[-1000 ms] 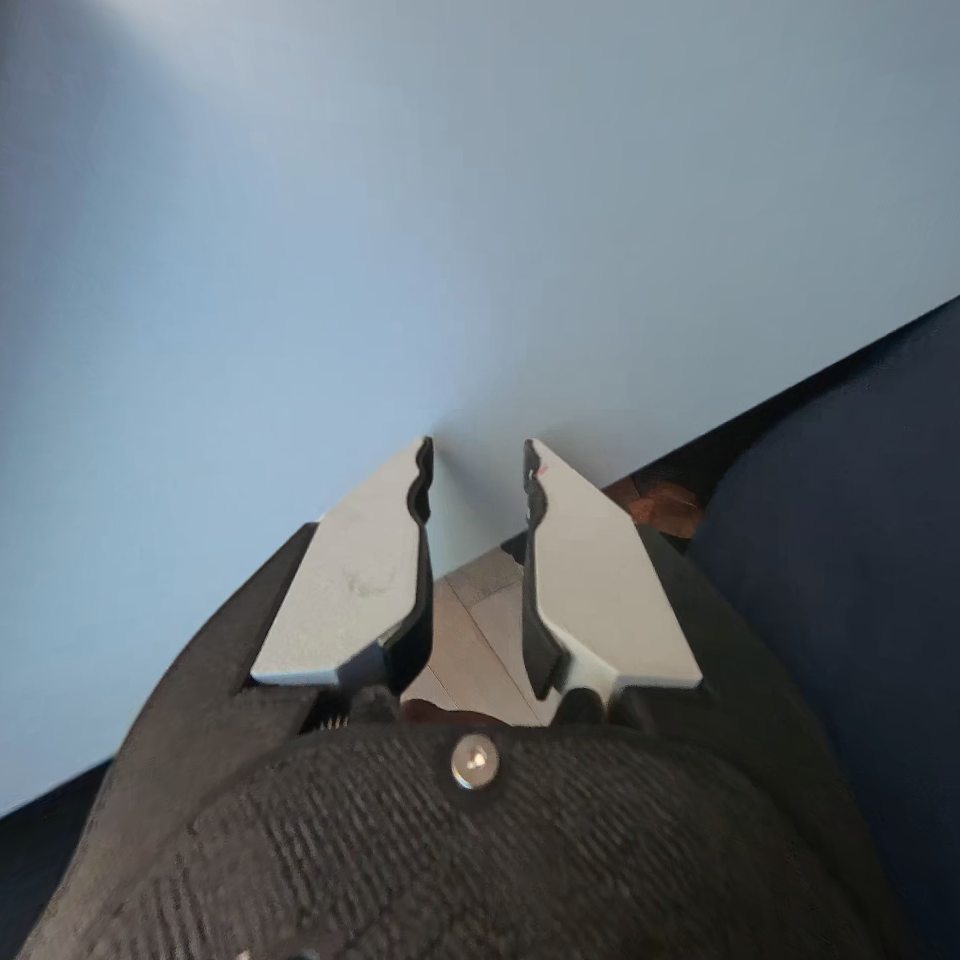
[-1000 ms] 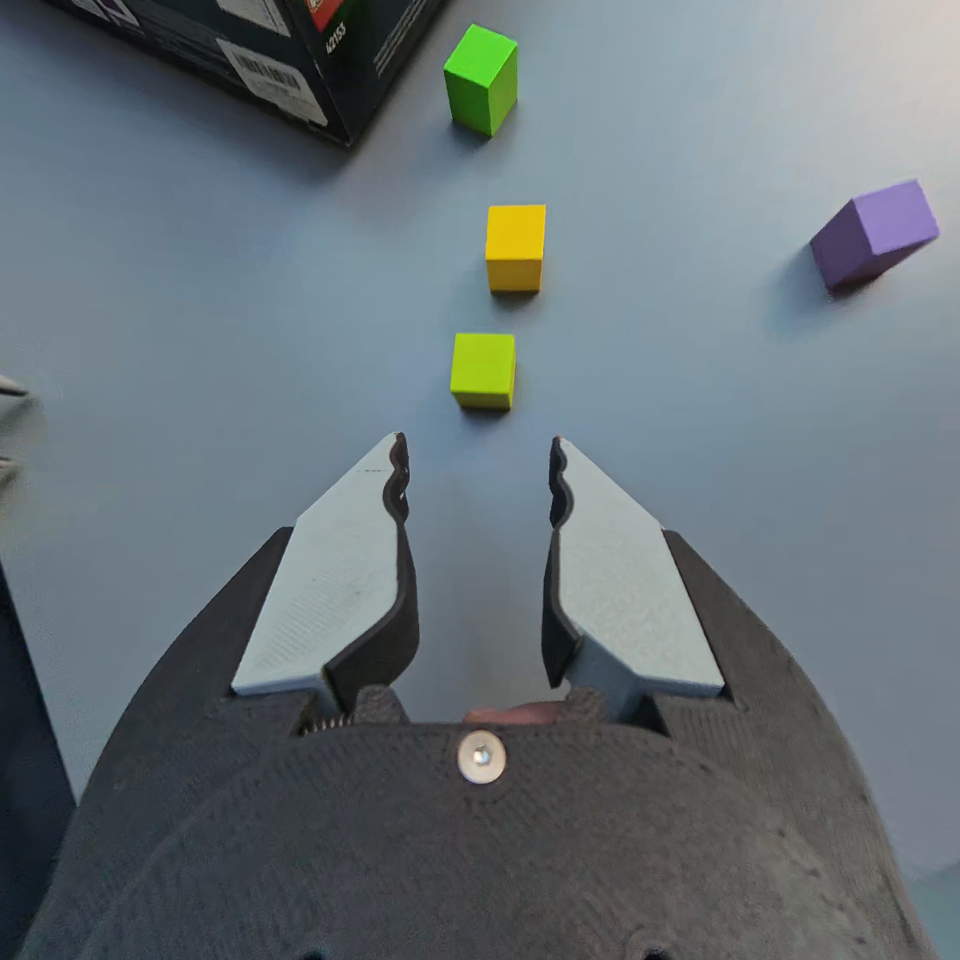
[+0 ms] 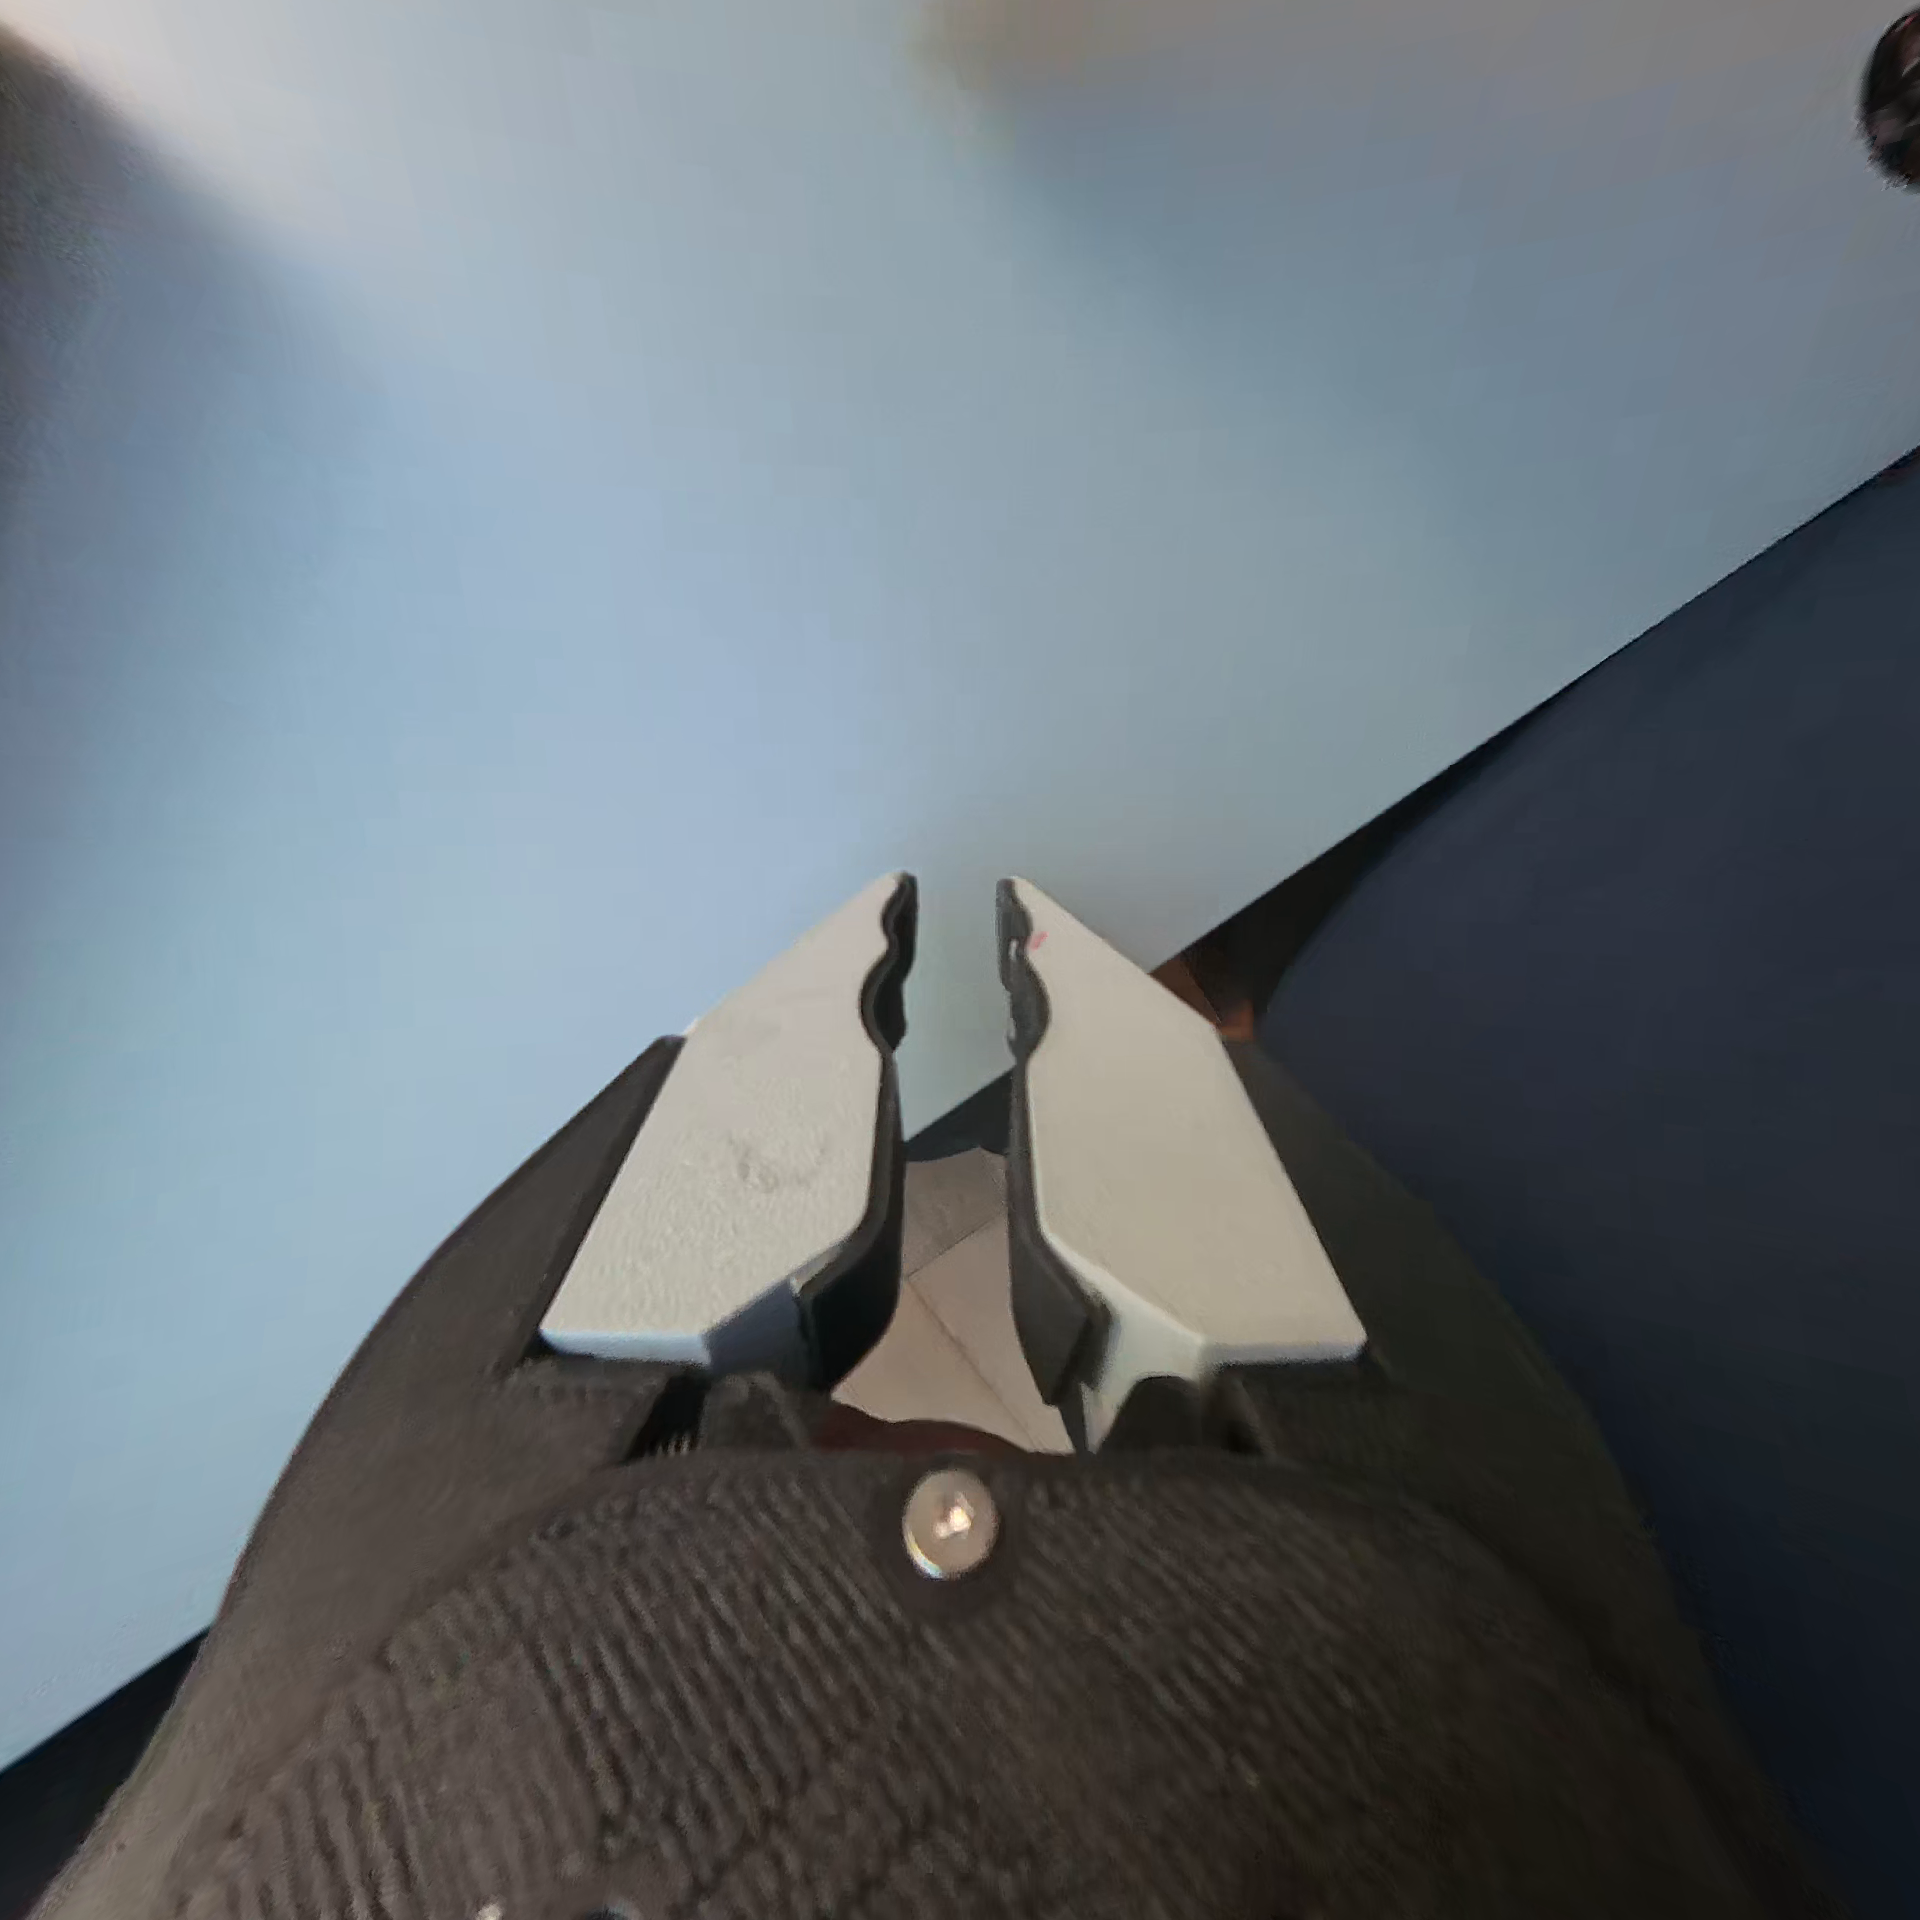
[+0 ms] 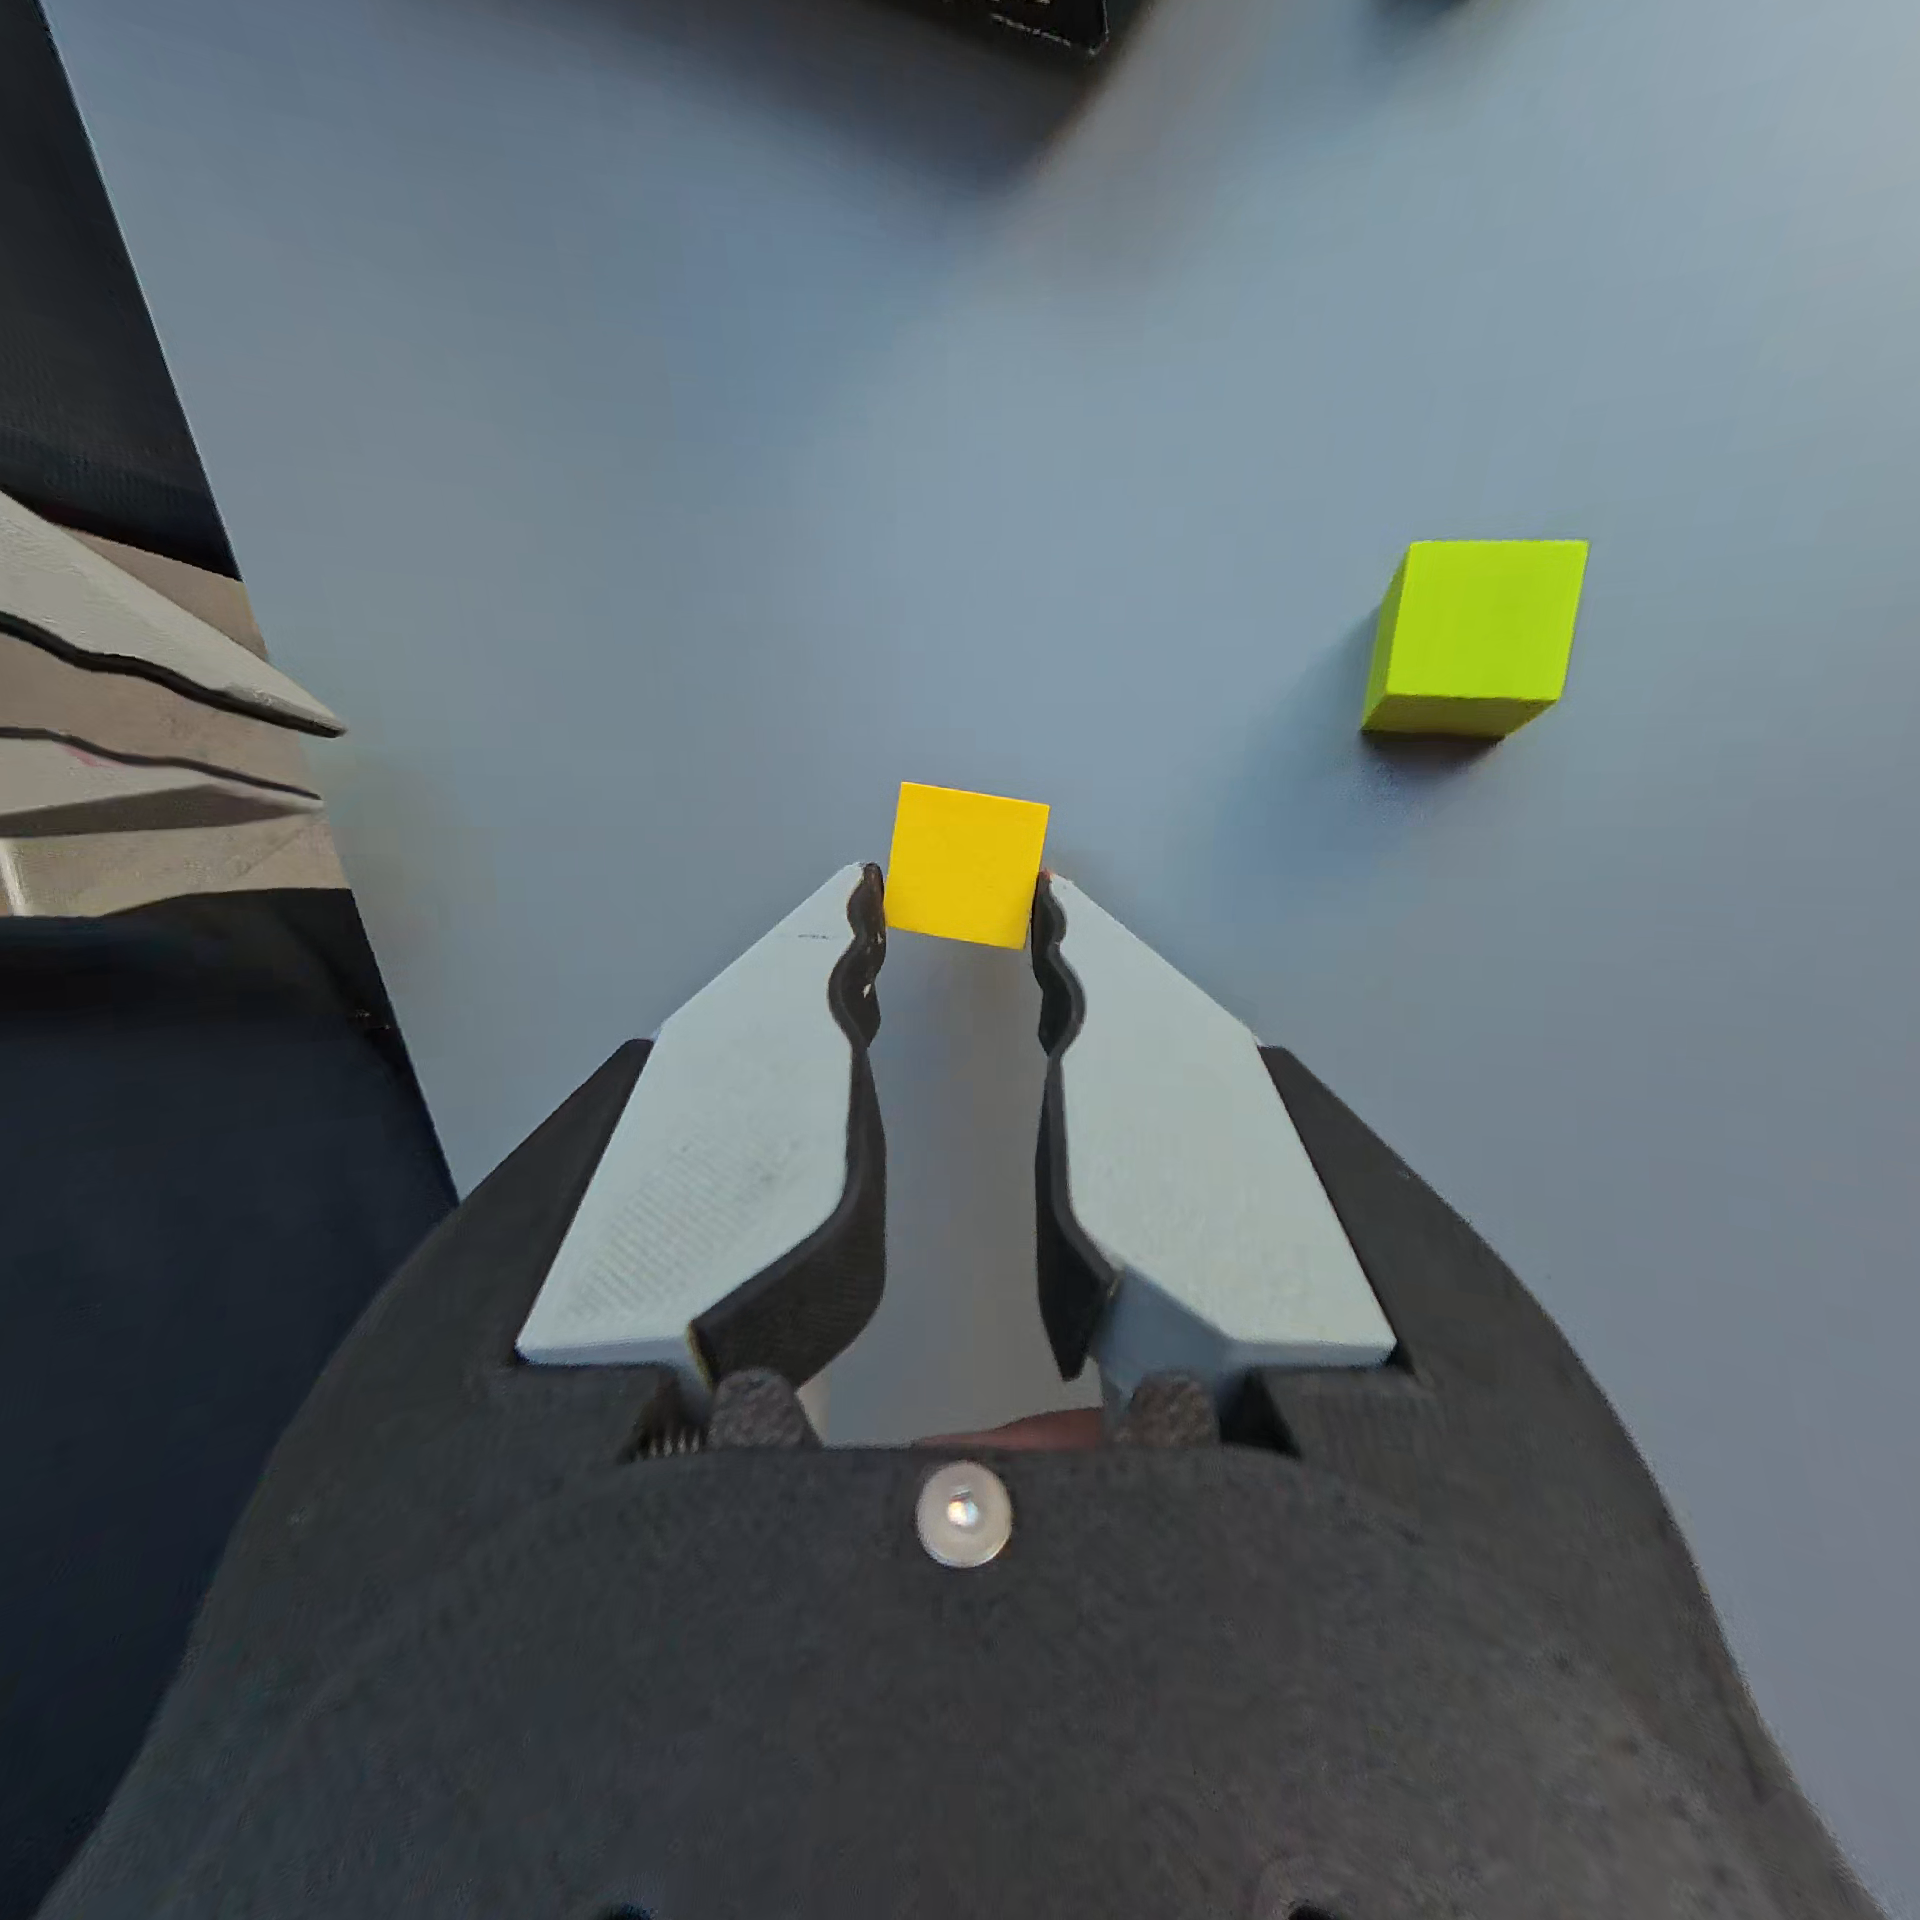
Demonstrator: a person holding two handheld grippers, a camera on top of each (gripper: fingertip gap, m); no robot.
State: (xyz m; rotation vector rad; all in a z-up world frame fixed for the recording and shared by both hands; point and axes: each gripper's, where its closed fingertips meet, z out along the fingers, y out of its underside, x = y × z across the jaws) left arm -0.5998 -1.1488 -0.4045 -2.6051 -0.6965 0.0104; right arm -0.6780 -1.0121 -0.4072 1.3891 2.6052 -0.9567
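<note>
My right gripper (image 4: 961, 883) is shut on a yellow cube (image 4: 968, 873). Both black pads press on its sides at the very fingertips, and it hangs a little above the grey-blue table (image 4: 727, 416). A lime-green cube (image 4: 1475, 634) rests on the table to the right of it. My left gripper (image 3: 956, 894) is over the table's near edge (image 3: 623, 623), its fingers a narrow gap apart with nothing between them. It also shows in the right wrist view (image 4: 156, 707) at the left edge, beside the table's edge.
A black box's corner (image 4: 1039, 21) lies at the far edge of the right wrist view. Dark blue fabric (image 3: 1610, 935) lies beyond the table's edge, also in the right wrist view (image 4: 156, 1247). A dark round object (image 3: 1896, 114) shows at the left wrist view's top right. Across from one pair of fingers to the other is roughly 15 cm.
My right gripper passed the lime-green cube, closed on the yellow cube and raised it. My left gripper's fingers drew closer together on air.
</note>
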